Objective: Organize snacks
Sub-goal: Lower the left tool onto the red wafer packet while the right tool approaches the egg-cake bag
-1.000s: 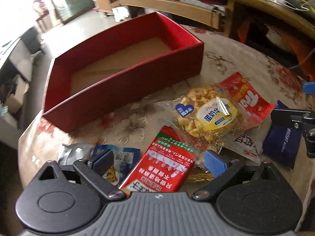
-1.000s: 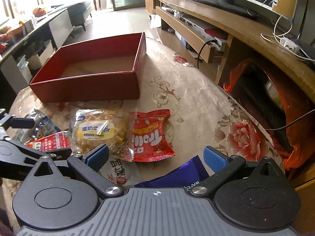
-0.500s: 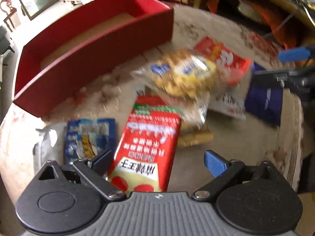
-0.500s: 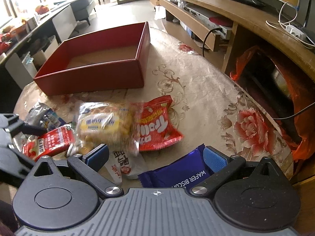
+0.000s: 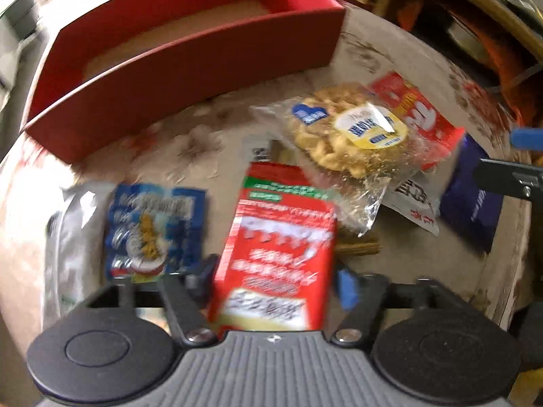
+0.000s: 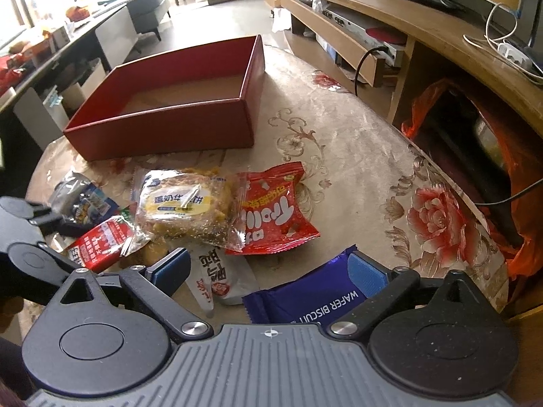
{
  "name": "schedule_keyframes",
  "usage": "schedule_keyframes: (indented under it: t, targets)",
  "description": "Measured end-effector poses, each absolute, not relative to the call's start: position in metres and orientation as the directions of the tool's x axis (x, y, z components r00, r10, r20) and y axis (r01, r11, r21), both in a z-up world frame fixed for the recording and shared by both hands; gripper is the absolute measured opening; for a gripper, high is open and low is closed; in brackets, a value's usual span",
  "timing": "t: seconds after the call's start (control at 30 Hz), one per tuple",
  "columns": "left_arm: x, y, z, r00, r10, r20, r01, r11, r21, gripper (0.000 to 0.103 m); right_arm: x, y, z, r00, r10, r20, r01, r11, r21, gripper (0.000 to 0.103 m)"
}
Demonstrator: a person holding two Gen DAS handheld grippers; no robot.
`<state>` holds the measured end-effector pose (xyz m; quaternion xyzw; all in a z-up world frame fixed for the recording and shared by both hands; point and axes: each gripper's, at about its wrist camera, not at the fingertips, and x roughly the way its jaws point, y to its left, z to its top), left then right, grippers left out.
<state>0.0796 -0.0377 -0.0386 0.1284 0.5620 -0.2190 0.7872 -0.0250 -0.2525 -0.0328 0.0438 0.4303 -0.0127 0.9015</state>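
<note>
Left gripper (image 5: 275,279) has narrowed around red packet (image 5: 276,257).

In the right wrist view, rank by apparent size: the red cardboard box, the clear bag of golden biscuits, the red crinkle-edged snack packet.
1. Red cardboard box, clearly largest though farthest away.
2 and 3. Clear bag of golden biscuits and red crinkle-edged snack packet: about alike, side by side and overlapping, so no firm ranking.

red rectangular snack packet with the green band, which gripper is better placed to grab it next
Left. The left gripper already straddles the red rectangular snack packet, jaws open; the right gripper sits over the purple wafer biscuit wrapper.
</note>
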Motion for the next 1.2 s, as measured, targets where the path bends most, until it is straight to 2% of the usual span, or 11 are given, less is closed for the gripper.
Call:
schedule_keyframes:
  t: [0.27, 0.5, 0.7, 0.73, 0.8, 0.93, 1.1, 1.2]
  targets:
    - [0.059, -0.021, -0.017, 0.316, -0.270, -0.910, 0.400, 0.907, -0.131, 0.053, 0.002, -0.236, -0.016, 0.654, 0.076, -0.753, 0.011, 0.994, 0.110, 0.099]
    - [0.057, -0.014, -0.019, 0.296, -0.296, -0.908, 0.382, 0.908, -0.172, 0.051, 0.054, -0.202, -0.023, 0.604, 0.113, -0.789, -0.097, 0.993, 0.068, 0.101]
    - [0.070, -0.026, -0.035, 0.276, -0.249, -0.928, 0.379, 0.916, -0.133, 0.059, 0.089, -0.182, -0.053, 0.496, 0.110, -0.861, -0.135, 0.990, 0.049, 0.102]
    - [0.072, -0.027, -0.038, 0.270, -0.248, -0.930, 0.373, 0.918, -0.137, 0.061, 0.091, -0.179, -0.056, 0.491, 0.105, -0.865, -0.137, 0.990, 0.042, 0.102]
    - [0.076, -0.029, -0.042, 0.266, -0.245, -0.932, 0.362, 0.922, -0.139, 0.071, 0.096, -0.174, -0.059, 0.490, 0.107, -0.865, -0.148, 0.988, 0.038, 0.103]
    - [0.080, -0.033, -0.045, 0.292, -0.224, -0.930, 0.351, 0.930, -0.114, 0.076, 0.103, -0.171, -0.066, 0.495, 0.102, -0.863, -0.139, 0.990, 0.038, 0.103]
    - [0.078, -0.041, -0.047, 0.318, -0.192, -0.928, 0.345, 0.936, -0.075, 0.071, 0.102, -0.170, -0.066, 0.507, 0.077, -0.858, -0.124, 0.992, 0.016, 0.100]
    - [0.079, -0.039, -0.045, 0.312, -0.206, -0.927, 0.324, 0.941, -0.100, 0.061, 0.096, -0.177, -0.059, 0.526, 0.114, -0.843, -0.135, 0.990, 0.049, 0.086]
